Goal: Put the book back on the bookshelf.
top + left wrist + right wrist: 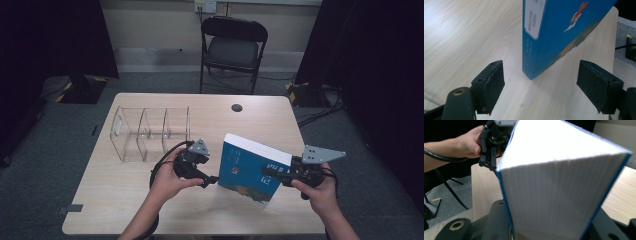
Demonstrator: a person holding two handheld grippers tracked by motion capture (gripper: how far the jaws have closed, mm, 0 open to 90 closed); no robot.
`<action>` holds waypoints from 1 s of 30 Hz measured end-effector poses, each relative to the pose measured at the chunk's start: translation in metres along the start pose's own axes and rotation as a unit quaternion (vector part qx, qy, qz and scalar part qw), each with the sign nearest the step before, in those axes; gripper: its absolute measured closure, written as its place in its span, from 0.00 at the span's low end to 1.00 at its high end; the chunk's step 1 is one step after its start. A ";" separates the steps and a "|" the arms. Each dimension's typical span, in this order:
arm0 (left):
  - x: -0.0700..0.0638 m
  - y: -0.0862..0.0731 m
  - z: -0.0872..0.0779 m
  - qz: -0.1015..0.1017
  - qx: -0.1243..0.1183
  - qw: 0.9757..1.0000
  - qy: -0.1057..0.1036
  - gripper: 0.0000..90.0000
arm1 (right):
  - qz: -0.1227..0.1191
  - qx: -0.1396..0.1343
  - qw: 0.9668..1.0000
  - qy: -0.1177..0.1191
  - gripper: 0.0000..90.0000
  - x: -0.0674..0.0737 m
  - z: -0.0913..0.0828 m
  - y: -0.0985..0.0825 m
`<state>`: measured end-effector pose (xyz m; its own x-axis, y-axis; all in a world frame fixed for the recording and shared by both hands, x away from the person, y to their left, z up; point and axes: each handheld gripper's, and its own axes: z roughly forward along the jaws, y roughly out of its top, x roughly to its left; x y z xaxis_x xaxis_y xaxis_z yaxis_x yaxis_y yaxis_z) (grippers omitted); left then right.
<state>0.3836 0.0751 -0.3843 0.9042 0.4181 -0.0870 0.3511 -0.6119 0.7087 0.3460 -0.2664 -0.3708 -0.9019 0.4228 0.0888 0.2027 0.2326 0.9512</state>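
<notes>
A thick blue book (252, 170) is tilted up over the front right of the wooden table (125, 200). My right gripper (272, 173) is shut on its right end, with the white page block (556, 182) pressed between the jaws of the right gripper (549, 231). The left gripper (212, 180) stands open just left of the book's lower corner. In the left gripper view the blue spine and cover (554, 37) hang ahead of the left gripper (540, 68), whose pads (491, 80) touch nothing. The book's lowest corner is close to the tabletop. The left gripper (489, 150) is also seen past the book.
A clear plastic organiser (150, 132) with three compartments stands at the table's left. A small black disc (236, 107) lies near the far edge. A black folding chair (232, 47) stands beyond the table. The table's right edge (614, 30) is near the book.
</notes>
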 end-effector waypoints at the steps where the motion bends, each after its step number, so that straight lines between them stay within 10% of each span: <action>1: 0.000 0.006 -0.002 0.003 -0.005 1.000 -0.001 0.24 | 0.000 0.000 1.000 0.000 0.68 0.000 0.000 0.000; 30: -0.008 0.065 -0.007 0.059 -0.004 0.998 -0.013 0.33 | -0.003 0.003 1.000 0.000 0.68 0.001 0.000 0.000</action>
<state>0.3978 0.0371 -0.3329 0.9454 0.3254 -0.0198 0.2390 -0.6505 0.7209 0.3453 -0.2659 -0.3704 -0.9032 0.4210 0.0833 0.1998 0.2408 0.9498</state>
